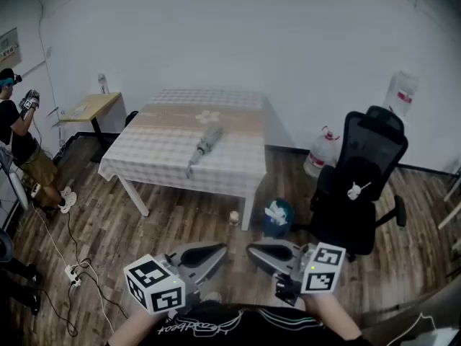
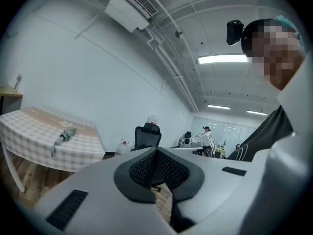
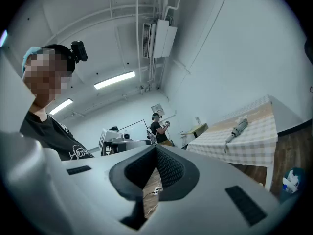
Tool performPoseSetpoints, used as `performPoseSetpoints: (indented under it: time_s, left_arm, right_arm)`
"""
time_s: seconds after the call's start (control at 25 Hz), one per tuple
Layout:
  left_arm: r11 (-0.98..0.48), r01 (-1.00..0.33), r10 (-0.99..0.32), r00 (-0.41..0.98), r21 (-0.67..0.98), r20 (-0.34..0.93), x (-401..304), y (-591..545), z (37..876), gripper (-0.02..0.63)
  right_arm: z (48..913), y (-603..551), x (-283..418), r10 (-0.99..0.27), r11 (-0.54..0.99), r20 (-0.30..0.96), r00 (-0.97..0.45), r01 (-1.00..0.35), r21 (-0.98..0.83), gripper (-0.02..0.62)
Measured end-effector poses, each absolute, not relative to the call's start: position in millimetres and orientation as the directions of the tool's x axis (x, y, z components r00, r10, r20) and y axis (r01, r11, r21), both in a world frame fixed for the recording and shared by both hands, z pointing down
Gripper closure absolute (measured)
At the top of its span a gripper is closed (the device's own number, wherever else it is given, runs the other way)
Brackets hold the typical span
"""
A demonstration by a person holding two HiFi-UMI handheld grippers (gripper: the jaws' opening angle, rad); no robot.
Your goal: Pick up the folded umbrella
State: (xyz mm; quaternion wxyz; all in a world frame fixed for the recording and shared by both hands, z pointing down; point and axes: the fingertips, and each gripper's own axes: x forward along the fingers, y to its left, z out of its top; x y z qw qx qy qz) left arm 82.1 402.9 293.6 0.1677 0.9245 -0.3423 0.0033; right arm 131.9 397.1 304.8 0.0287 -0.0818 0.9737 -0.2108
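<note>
The worktop (image 1: pixel 155 150) is the largest thing. It is a white-legged table under a checked cloth with a beige band, and it stands on a wooden floor (image 1: pixel 173 225) by a white wall.

To the right of the worktop, well apart from it, stands a black office chair (image 1: pixel 364 171). A small white thing lies on its seat; I cannot tell what it is.

To the left of the worktop, near the edge of the head view, stands another person (image 1: pixel 20 143) in dark clothes, with both hands raised.

Behind the left corner of the worktop is a second, smaller worktop (image 1: pixel 90 107) of light wood.

Between the worktop and the chair, against the wall, a large water jug (image 1: pixel 322 152) stands on the floor.

On the near side of the worktop, well apart from it and close to the wearer's body, are the two grippers. The left gripper (image 1: pixel 222 251) has its fingers clenched, and nothing is between them. The right gripper (image 1: pixel 252 251) is also clenched and empty. Their tips point toward each other and are near one another.

The folded umbrella (image 1: pixel 204 147) lies flat near the middle of the worktop. It is grey-green and runs from the far side to the near side with a slight slant. Neither gripper touches it.

Under the right near corner of the worktop stands a blue bin (image 1: pixel 277 218), and just left of it, beside the leg, a small jar (image 1: pixel 234 218).
</note>
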Motion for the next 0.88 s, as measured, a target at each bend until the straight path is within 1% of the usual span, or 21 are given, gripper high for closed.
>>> performPoseSetpoints:
  time_s: [0.36,0.68,0.88]
  left_arm:
    - [-0.678,-0.661,-0.659,0.740,0.321,0.133,69.6,396.9,296.5,0.610]
    - [-0.630,-0.693,-0.694,0.705,0.351,0.144,44.6,373.9,311.8,0.609]
    - [-0.617,-0.686,-0.695,0.705,0.386,0.143,23.2,344.0,319.0,0.609]
  right_arm:
    - [310.7,387.8,123.9,-0.160,0.898,-0.032,-0.987,-0.132,-0.420,0.586]
    - [325.3,364.2,102.4,-0.123,0.888,-0.009,-0.992,-0.106,-0.447,0.586]
    - [332.9,332.1,79.6,-0.115,0.877,0.006,-0.993,-0.105,-0.468,0.586]
